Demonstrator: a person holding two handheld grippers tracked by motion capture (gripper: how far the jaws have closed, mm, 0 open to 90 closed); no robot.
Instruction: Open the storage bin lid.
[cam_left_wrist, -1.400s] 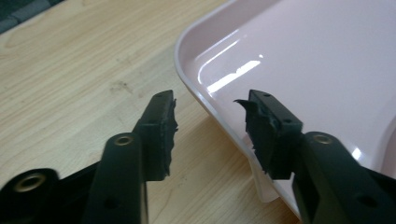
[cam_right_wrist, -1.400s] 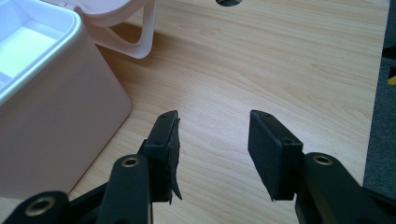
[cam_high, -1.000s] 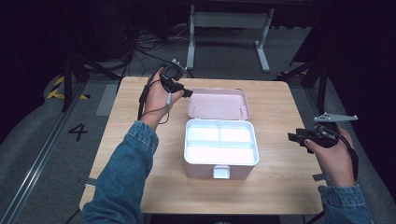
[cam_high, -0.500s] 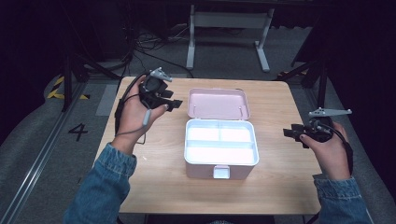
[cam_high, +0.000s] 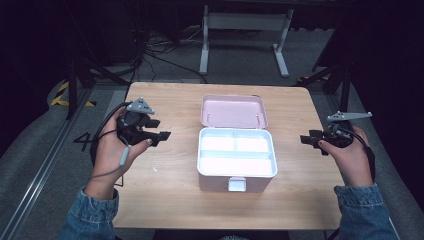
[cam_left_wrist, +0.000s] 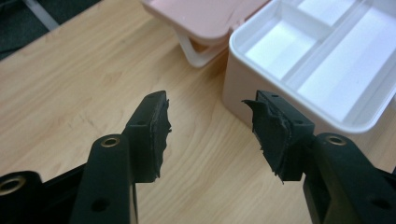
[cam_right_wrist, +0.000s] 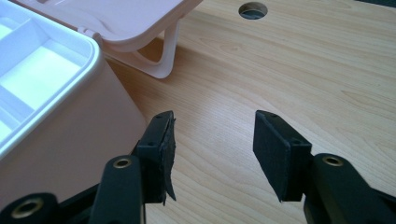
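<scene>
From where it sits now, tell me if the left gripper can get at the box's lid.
Probably yes. The left gripper is open and empty beside the box, and only bare table lies between it and the flipped-back lid.

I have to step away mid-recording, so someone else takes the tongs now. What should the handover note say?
Left tongs: open, empty, off the table to the left of the box, pointing at it.
Right tongs: open, empty, to the right of the box, also pointing at it.
Pink box: mid-table, latch tab toward you, open. Its lid is folded back flat behind it, with the white handle under it. The white tray inside has three compartments, all empty.
Done: the box is open.
Left: nothing is held or loaded. Probably shut the lid or work with the tray, but that is a guess.
</scene>
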